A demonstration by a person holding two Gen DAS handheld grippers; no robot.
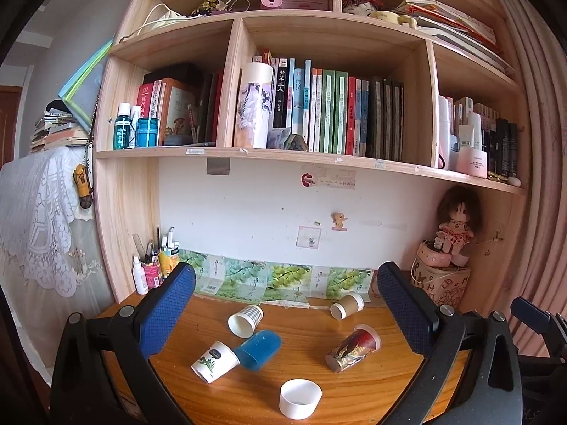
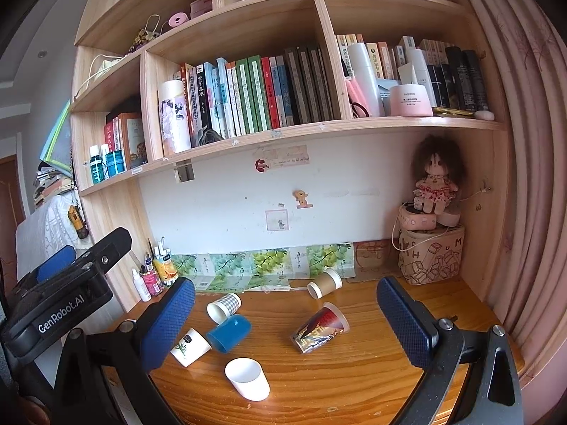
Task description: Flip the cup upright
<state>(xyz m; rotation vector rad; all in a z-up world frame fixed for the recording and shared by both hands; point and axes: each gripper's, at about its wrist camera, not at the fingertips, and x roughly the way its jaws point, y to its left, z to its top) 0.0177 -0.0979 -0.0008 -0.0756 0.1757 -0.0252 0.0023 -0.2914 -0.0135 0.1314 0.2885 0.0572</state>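
Observation:
Several cups are on the wooden desk [image 1: 312, 382]. A plain white cup [image 1: 299, 398] [image 2: 247, 378] stands upright near the front. On their sides lie a blue cup [image 1: 258, 350] [image 2: 228, 333], a white leaf-print cup [image 1: 214, 361] [image 2: 189, 346], a checked cup [image 1: 245, 320] [image 2: 223, 307], a brown paper cup [image 1: 346, 305] [image 2: 324, 283] and a red-and-foil cup [image 1: 352, 349] [image 2: 319, 327]. My left gripper [image 1: 287, 315] is open and empty, above the desk. My right gripper [image 2: 283, 322] is open and empty. The left gripper's body [image 2: 60, 304] shows at the left of the right wrist view.
A bookshelf [image 1: 319, 156] hangs over the desk. A pen pot and bottles [image 1: 150, 272] stand at the back left. A doll on a printed box [image 1: 446, 276] [image 2: 430, 255] fills the back right corner. A pink curtain [image 2: 531, 177] hangs on the right.

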